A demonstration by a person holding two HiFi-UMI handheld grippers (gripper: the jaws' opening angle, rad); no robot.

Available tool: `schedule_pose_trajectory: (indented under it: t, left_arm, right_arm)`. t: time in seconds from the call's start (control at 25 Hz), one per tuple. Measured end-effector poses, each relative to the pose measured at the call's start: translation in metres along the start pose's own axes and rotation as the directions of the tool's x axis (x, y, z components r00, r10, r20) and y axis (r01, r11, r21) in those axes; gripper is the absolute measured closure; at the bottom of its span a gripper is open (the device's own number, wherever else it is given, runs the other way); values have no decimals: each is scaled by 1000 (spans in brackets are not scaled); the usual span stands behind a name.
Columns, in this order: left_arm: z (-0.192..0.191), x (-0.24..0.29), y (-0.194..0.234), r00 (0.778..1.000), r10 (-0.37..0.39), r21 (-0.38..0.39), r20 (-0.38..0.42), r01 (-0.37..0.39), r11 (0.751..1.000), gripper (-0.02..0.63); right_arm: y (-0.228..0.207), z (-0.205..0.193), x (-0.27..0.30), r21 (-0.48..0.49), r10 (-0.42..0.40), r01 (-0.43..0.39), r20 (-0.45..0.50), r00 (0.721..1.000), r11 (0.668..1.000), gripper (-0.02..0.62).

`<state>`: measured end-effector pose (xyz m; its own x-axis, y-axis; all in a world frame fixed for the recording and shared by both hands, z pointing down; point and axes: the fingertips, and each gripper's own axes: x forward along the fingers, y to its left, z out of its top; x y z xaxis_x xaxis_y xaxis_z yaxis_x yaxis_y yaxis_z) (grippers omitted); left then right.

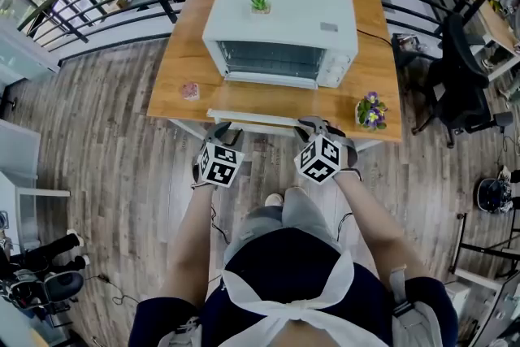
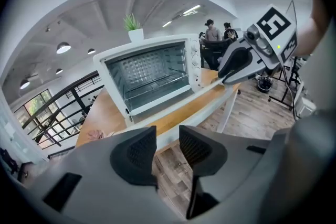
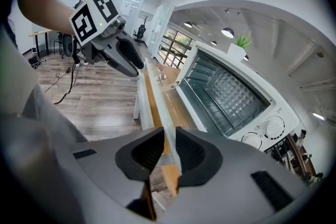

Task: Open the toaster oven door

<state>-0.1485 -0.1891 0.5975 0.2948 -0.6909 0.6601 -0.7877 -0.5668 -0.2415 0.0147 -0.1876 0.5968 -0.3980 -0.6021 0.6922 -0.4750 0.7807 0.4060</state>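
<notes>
Already the door (image 1: 258,103) lies folded flat, at 6 o'clock of the toaster oven (image 1: 280,28) on the table (image 1: 183,69). Probably light, stiff and hinged, with a fragile glass pane, so grip only the white handle (image 1: 252,119). The right gripper (image 3: 169,152) is clenched on the handle's 3 o'clock end. The left gripper (image 2: 168,147), at the 9 o'clock end, is released, with nothing between its pads.

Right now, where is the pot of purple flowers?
In the head view the pot of purple flowers stands at the front right corner of the wooden table, right of the toaster oven door lying open and near the right gripper.
</notes>
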Motion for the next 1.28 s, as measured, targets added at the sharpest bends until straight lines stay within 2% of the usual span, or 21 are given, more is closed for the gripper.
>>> schedule_pose_trajectory:
  t: [0.2,0.52,0.92,1.28]
  left_arm:
    - [6,-10,5,999,14,-70,41,-11,997,494]
    - [21,-24,10,996,36,-131,87,-24,991,558]
    - [45,-36,9,988,25,-256,154,15,967,568]
    - [48,-41,13,985,25,-307,173,30,951,568]
  right_arm:
    - [3,-2,1,1,2,-2,1,1000,1000,518]
    - [3,-2,3,-8,22,-22,-13,1000,1000,518]
    - [7,-5,6,-4,68,-68,-28,997,998,512]
    - [26,-19,17,-28,112,-114,-70,991,993,506]
